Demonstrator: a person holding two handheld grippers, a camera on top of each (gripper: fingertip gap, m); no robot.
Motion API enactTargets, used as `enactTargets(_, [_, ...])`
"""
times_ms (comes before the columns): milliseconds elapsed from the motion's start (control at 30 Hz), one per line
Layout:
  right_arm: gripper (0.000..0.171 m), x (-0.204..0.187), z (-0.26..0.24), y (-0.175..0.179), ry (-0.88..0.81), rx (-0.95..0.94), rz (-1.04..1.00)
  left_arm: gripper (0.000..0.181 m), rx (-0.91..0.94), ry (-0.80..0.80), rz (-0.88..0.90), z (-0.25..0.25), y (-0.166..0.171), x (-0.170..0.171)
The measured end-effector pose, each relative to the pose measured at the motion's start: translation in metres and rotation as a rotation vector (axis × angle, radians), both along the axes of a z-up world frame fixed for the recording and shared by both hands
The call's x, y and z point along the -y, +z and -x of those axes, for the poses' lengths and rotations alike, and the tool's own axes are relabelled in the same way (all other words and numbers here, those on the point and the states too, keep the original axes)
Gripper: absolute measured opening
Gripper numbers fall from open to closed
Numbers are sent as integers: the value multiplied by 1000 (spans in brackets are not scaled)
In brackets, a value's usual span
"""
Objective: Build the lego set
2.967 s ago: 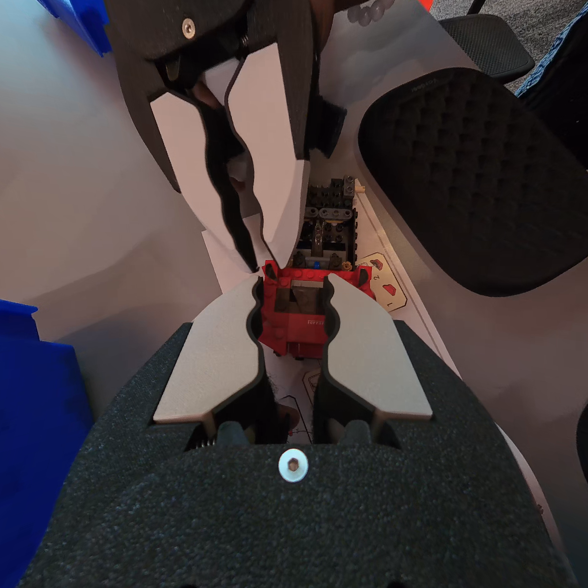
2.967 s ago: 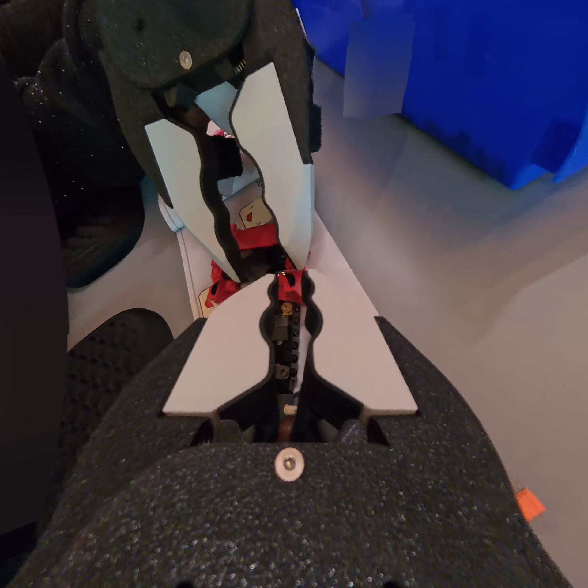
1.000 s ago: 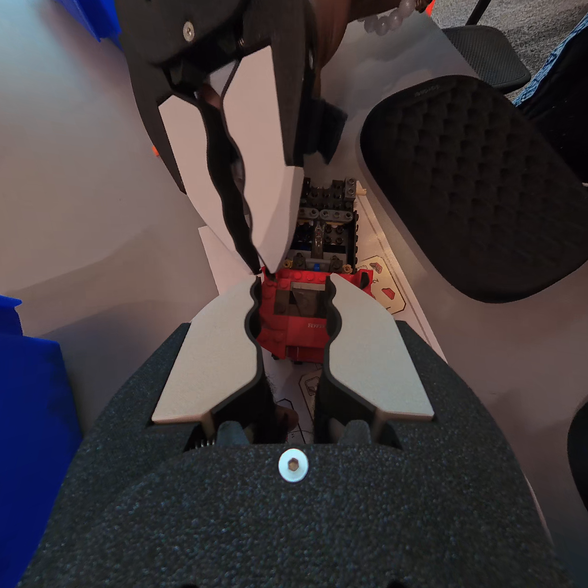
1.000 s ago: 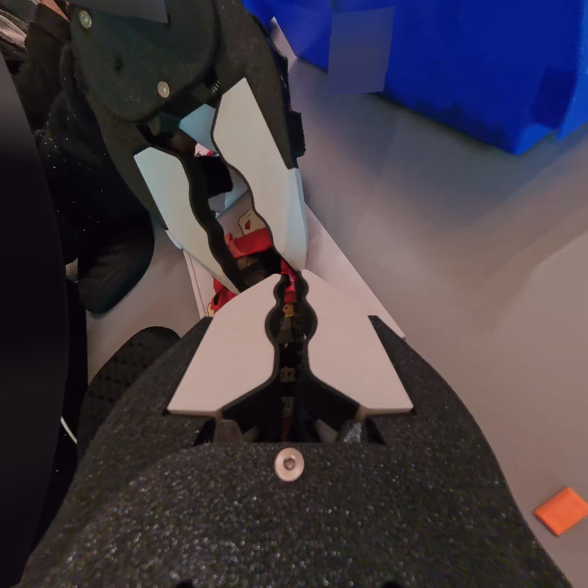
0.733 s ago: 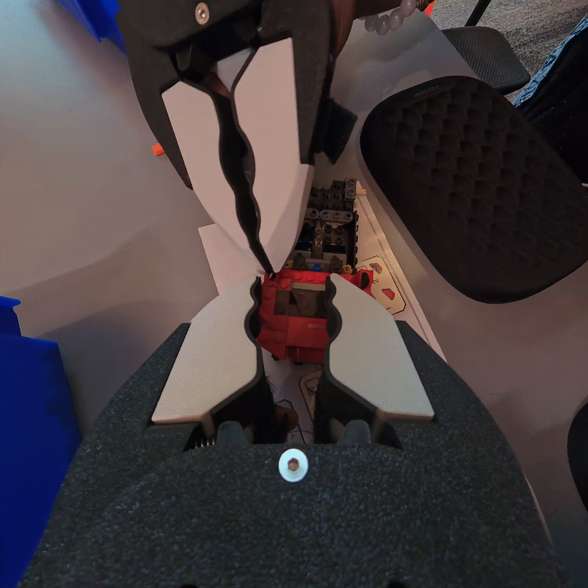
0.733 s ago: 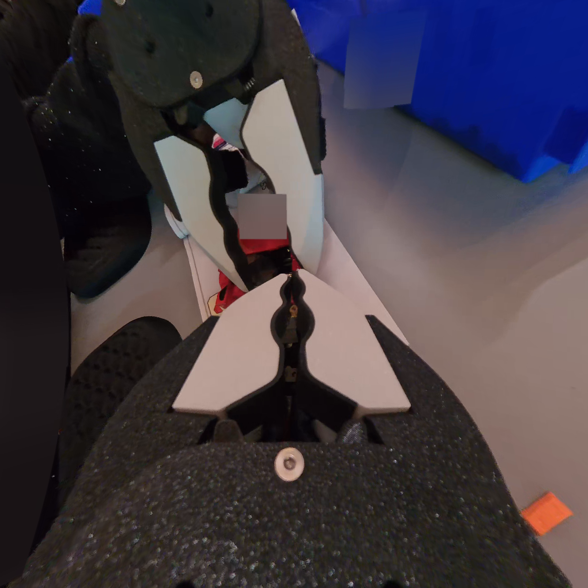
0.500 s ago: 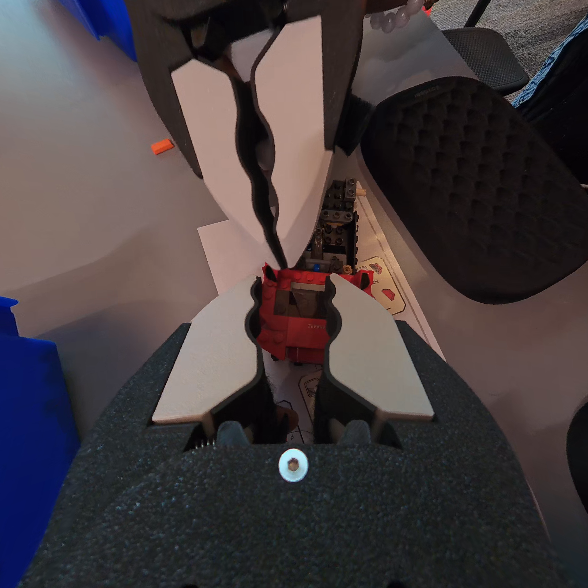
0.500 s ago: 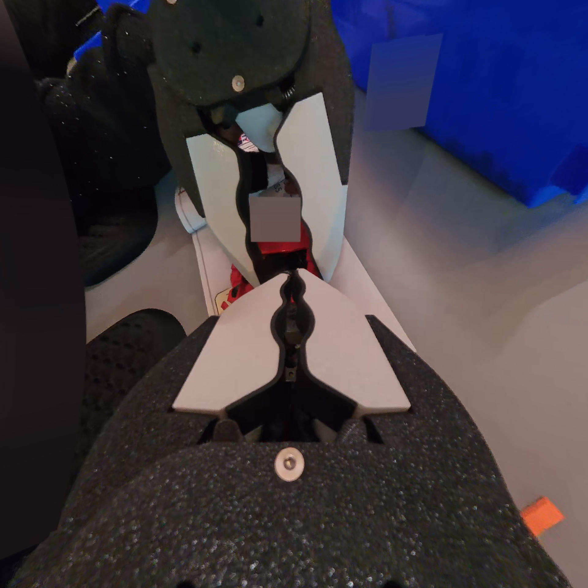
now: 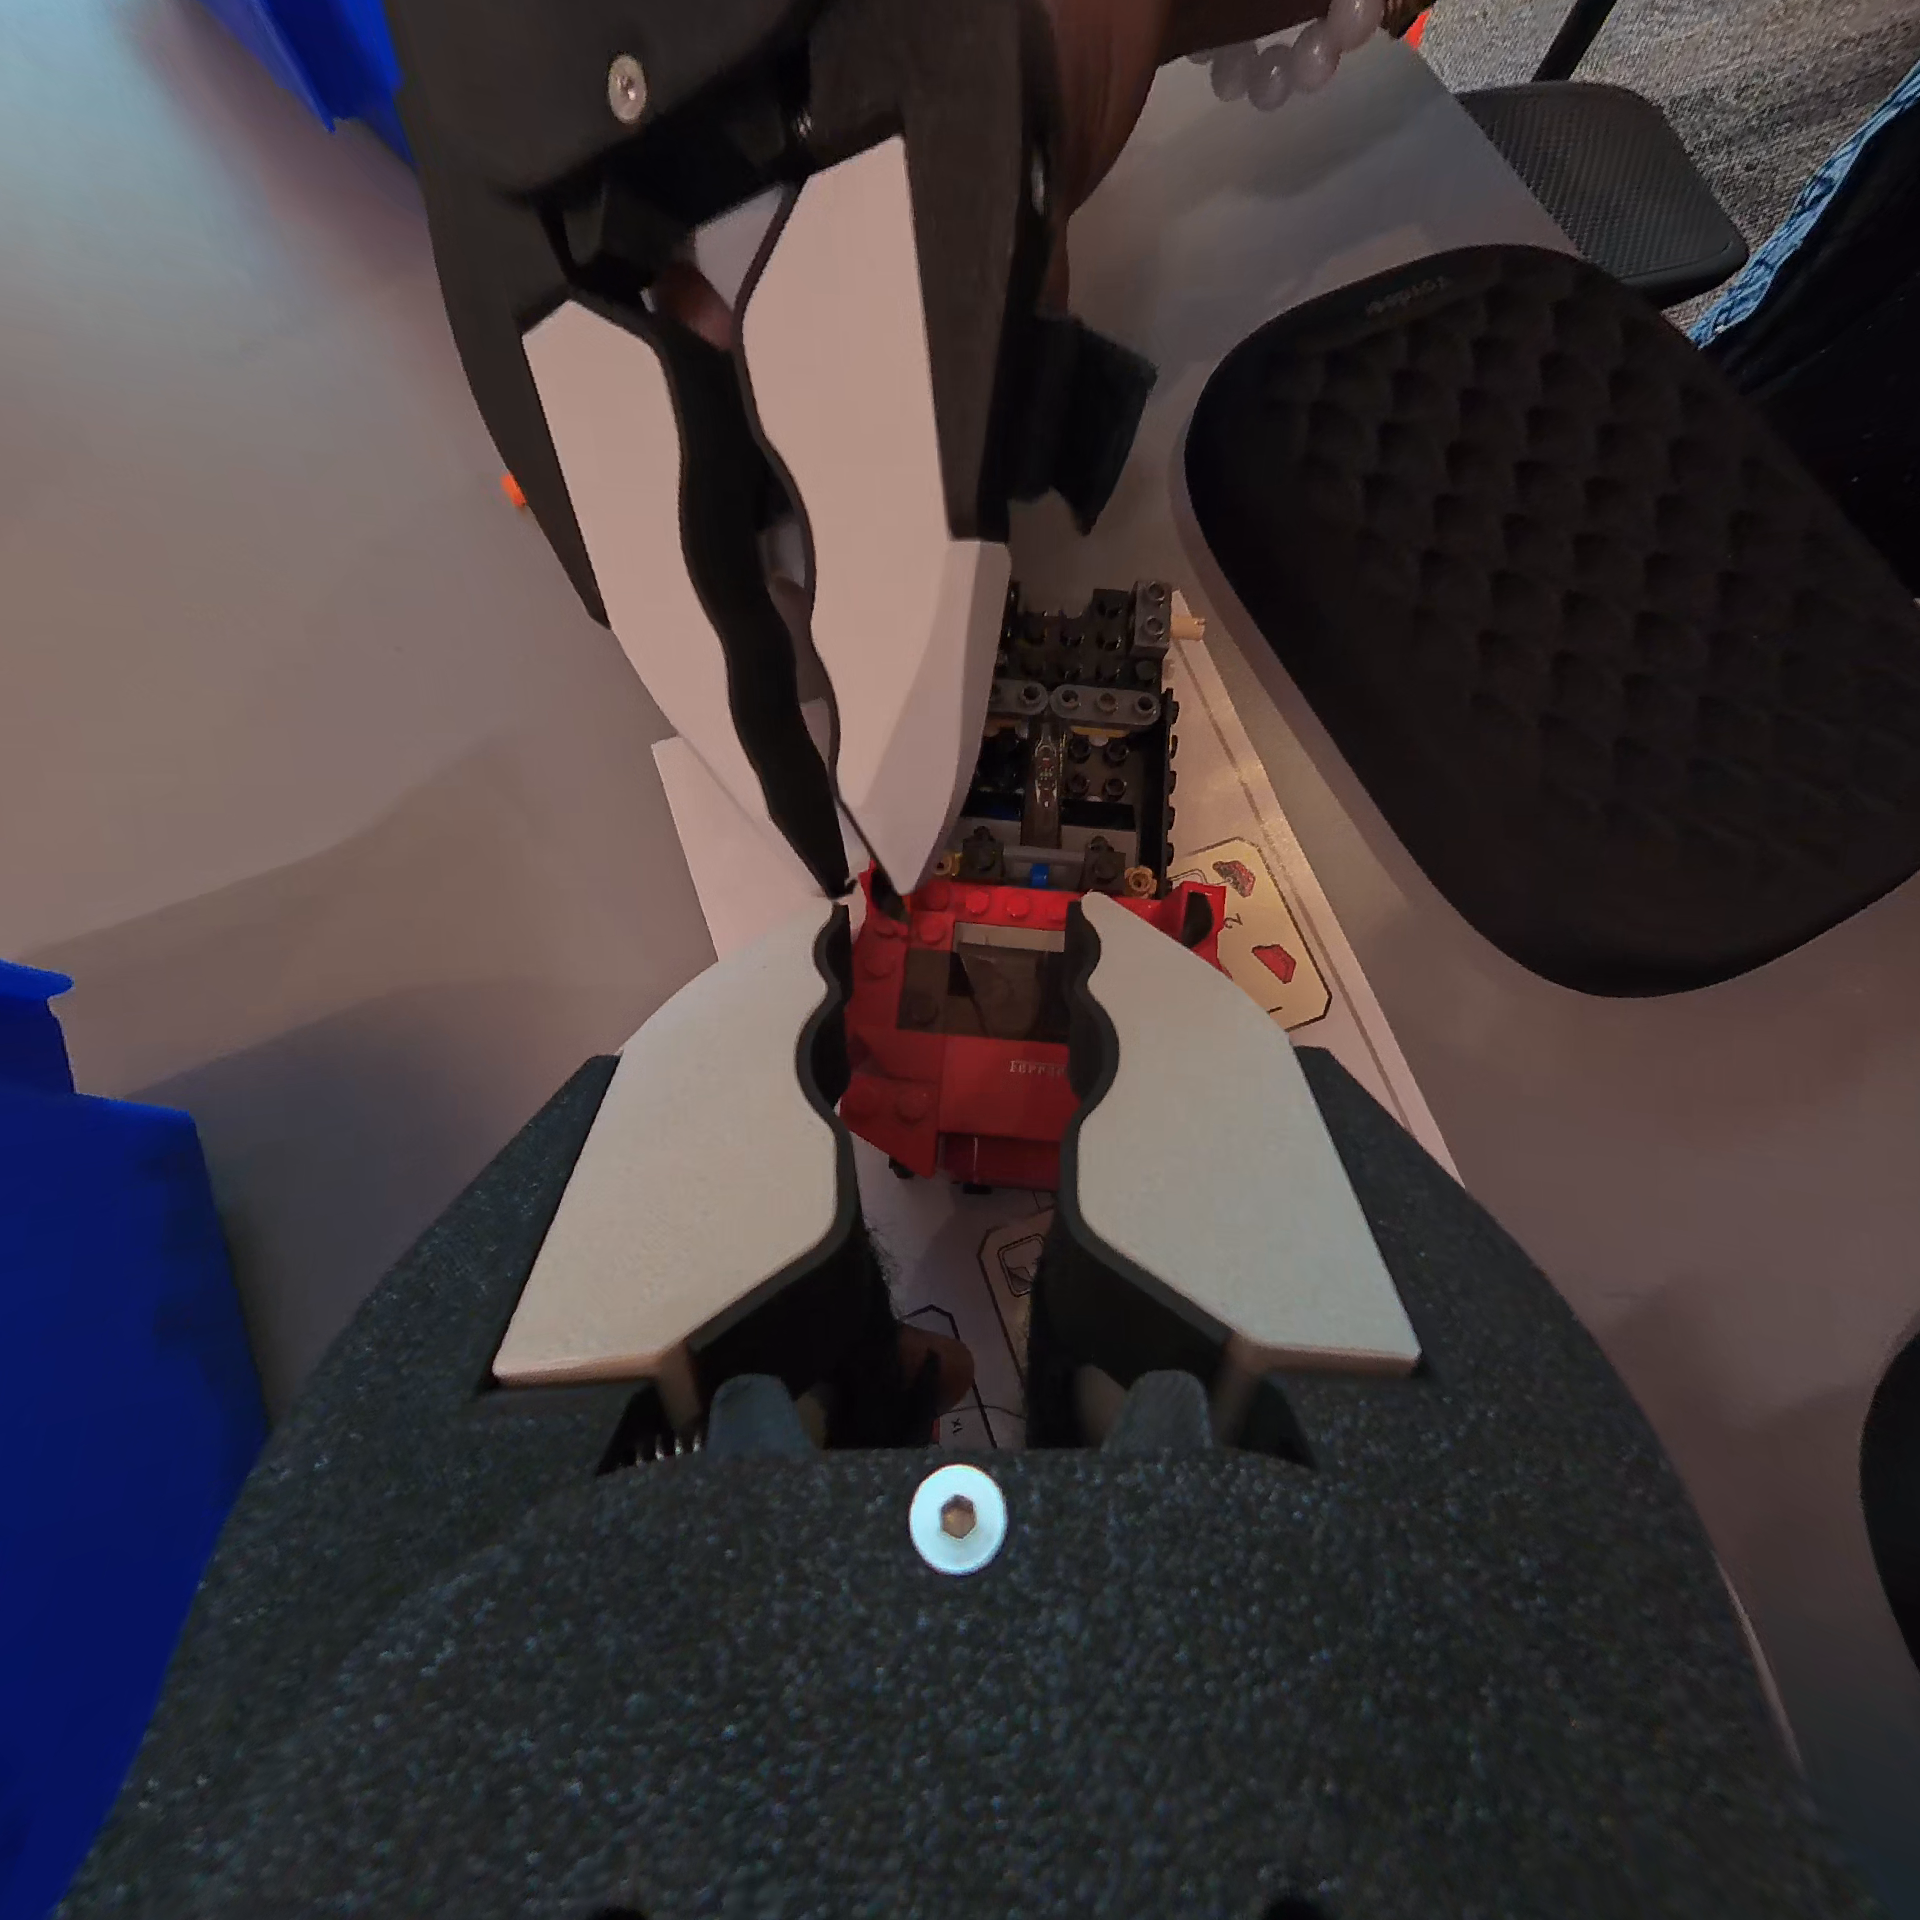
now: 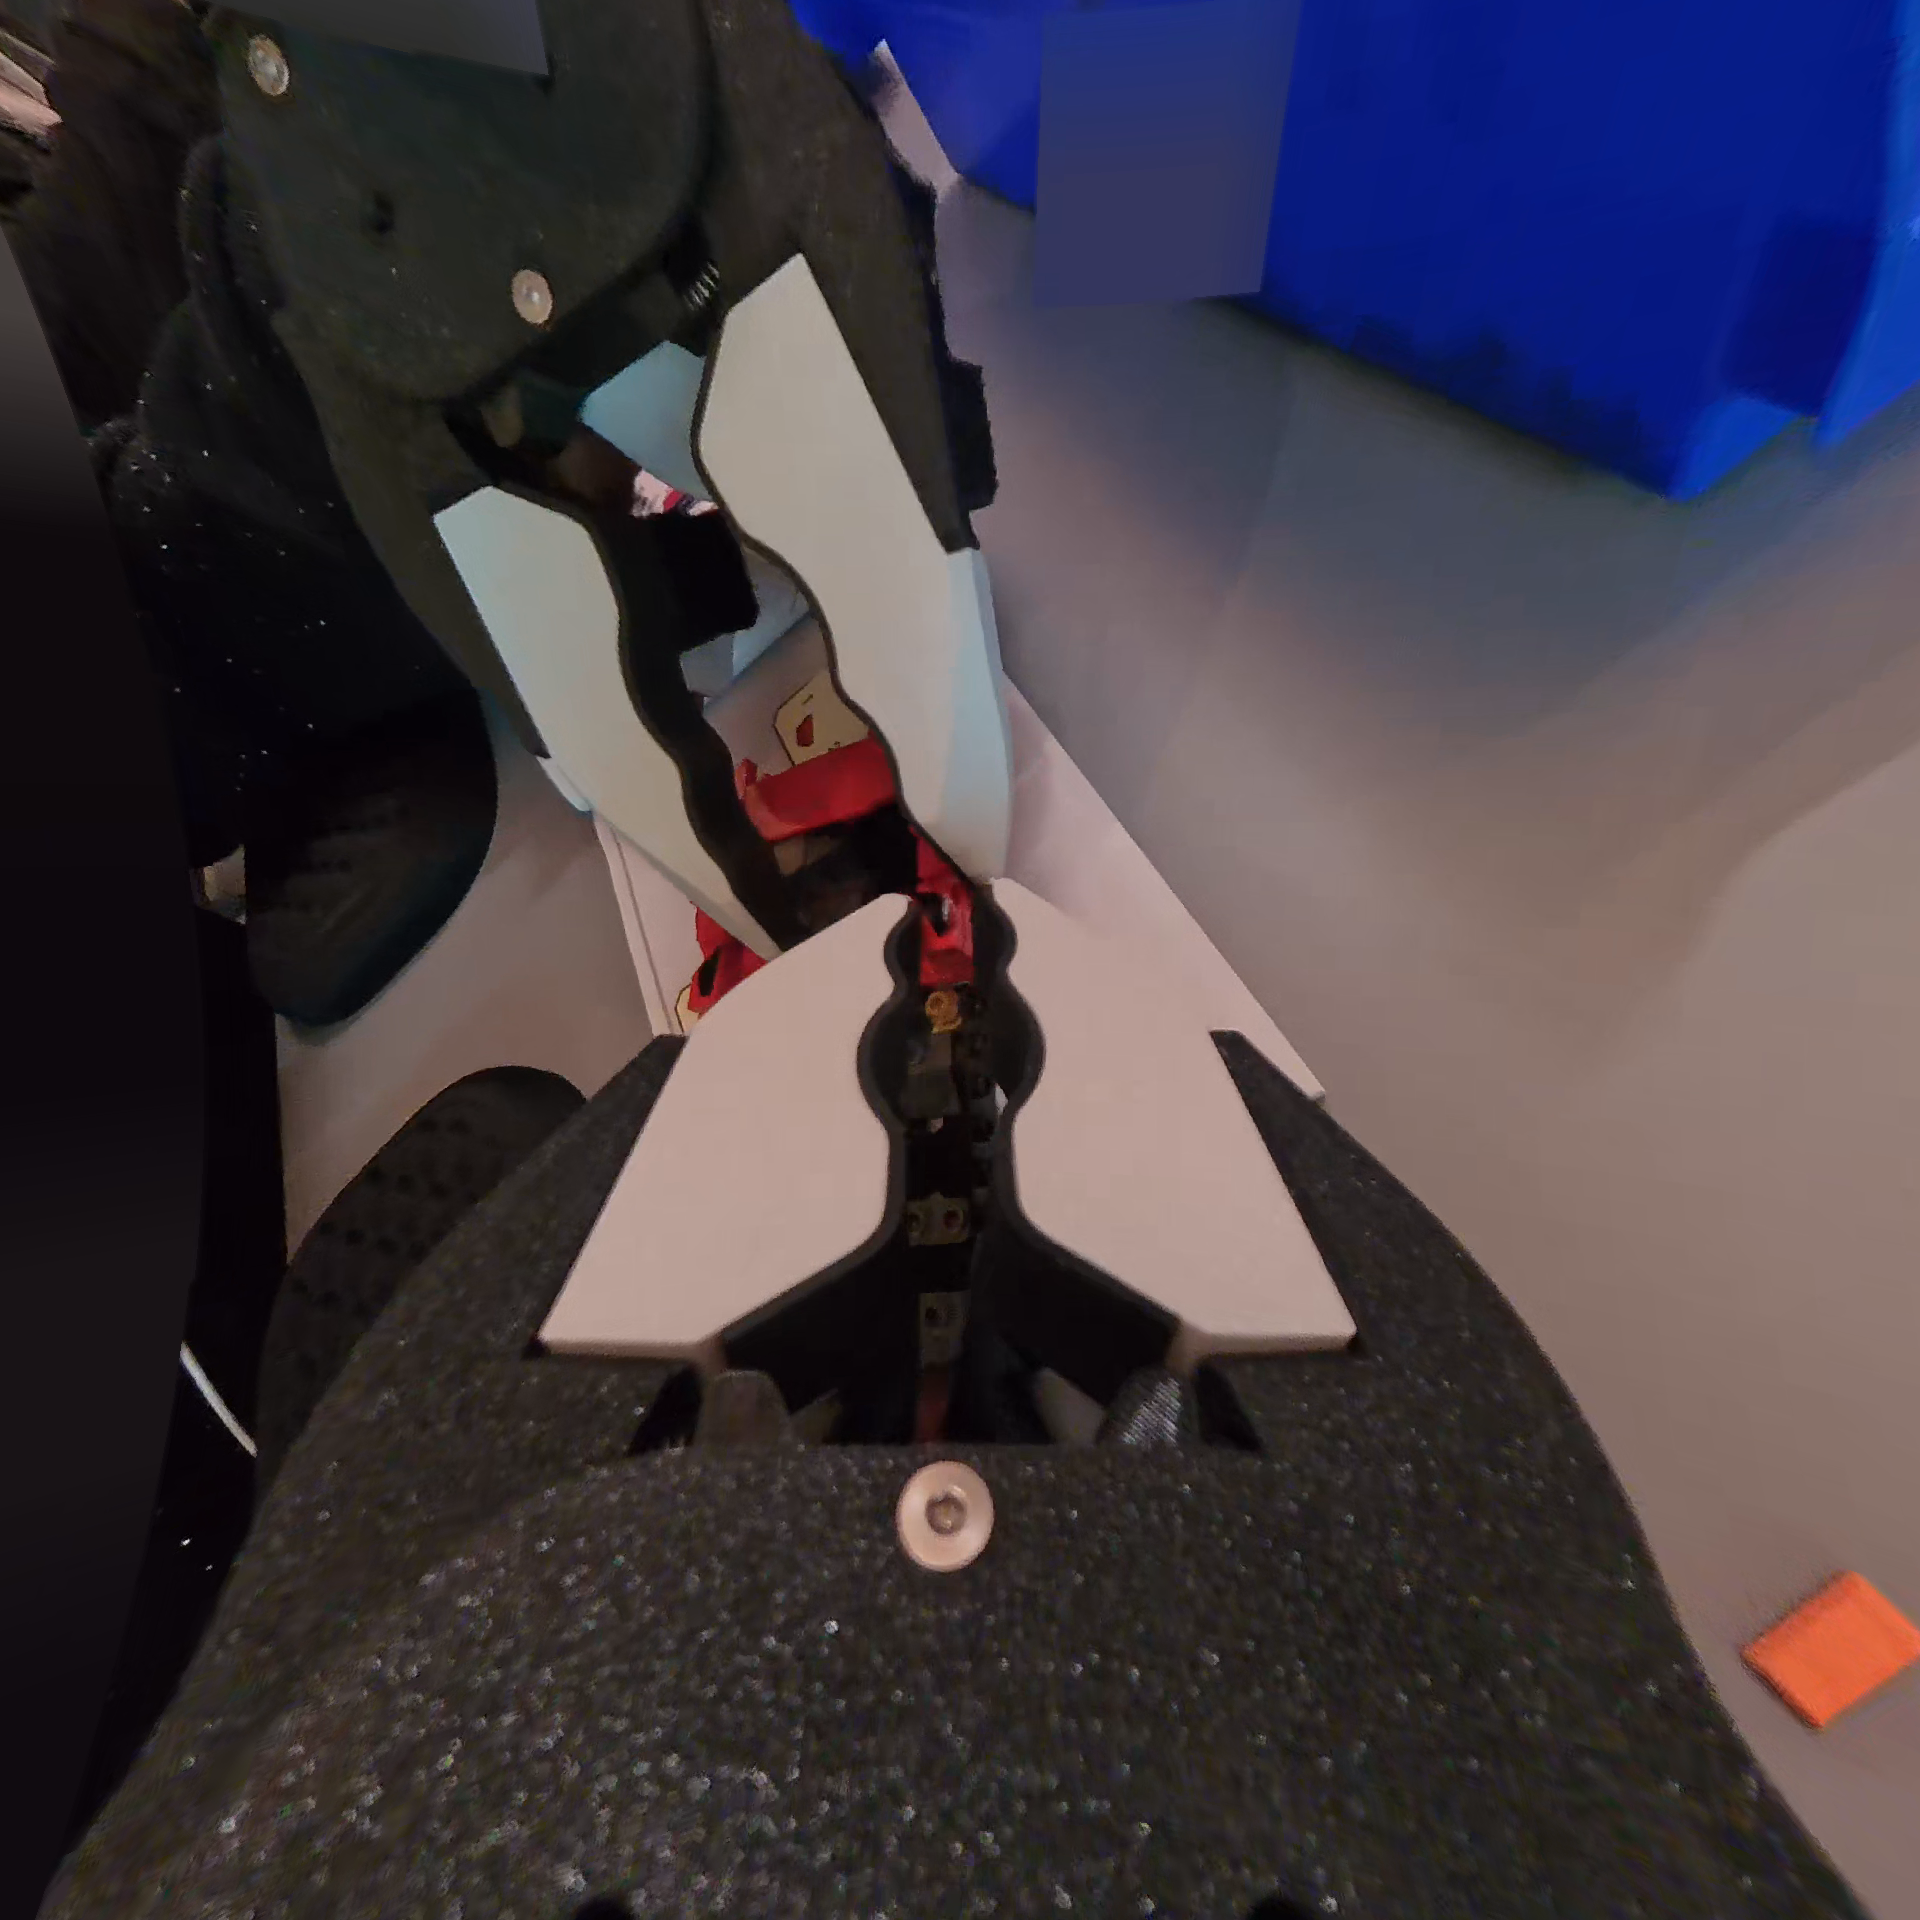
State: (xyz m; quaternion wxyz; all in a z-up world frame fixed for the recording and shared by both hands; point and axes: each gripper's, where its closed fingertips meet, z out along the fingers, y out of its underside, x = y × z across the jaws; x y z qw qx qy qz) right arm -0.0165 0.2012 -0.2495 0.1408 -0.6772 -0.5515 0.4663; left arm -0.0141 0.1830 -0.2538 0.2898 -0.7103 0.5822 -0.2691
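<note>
L gripper [image 9: 956, 997] clamped on red front end of lego car [image 9: 977, 1049], fingers [image 9: 707, 1132] pressed on both flanks of the red body; car sits on white instruction sheet [image 9: 717, 831] on grey surface [image 9: 260, 675]. Rear of car = black/grey studded chassis [image 9: 1081, 717], exposed, pointing away from L cam

R gripper [image 9: 862, 888] comes in from opposite side, tips nearly together, nipping at the car's red front-left corner, right by L gripper's left fingertip. In R wrist view R gripper [image 10: 951, 935] narrow, closed on a small red piece [image 10: 943, 940] at the tips; whether that piece is separate from the car body — can't tell. Black chassis bits show thru gap behind tips

L gripper [image 10: 831, 831] seen in R view across, red body between its fingers

Around: black dimpled seat pad [image 9: 1558, 623] just right of sheet; blue bins [image 10: 1507, 208] far side of surface; small orange brick [image 10: 1834, 1657] loose on surface, well apart from car. Pale bead bracelet [image 9: 1288, 62] on wrist behind R gripper
</note>
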Motion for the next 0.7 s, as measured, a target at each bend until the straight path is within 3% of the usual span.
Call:
enactTargets(133, [0, 1, 0, 2, 18, -11, -17, 39, 3, 3, 3, 0, 0, 0])
enactTargets(700, [0, 12, -5, 3, 117, -50, -236, 39, 7, -2, 25, -3, -2, 1])
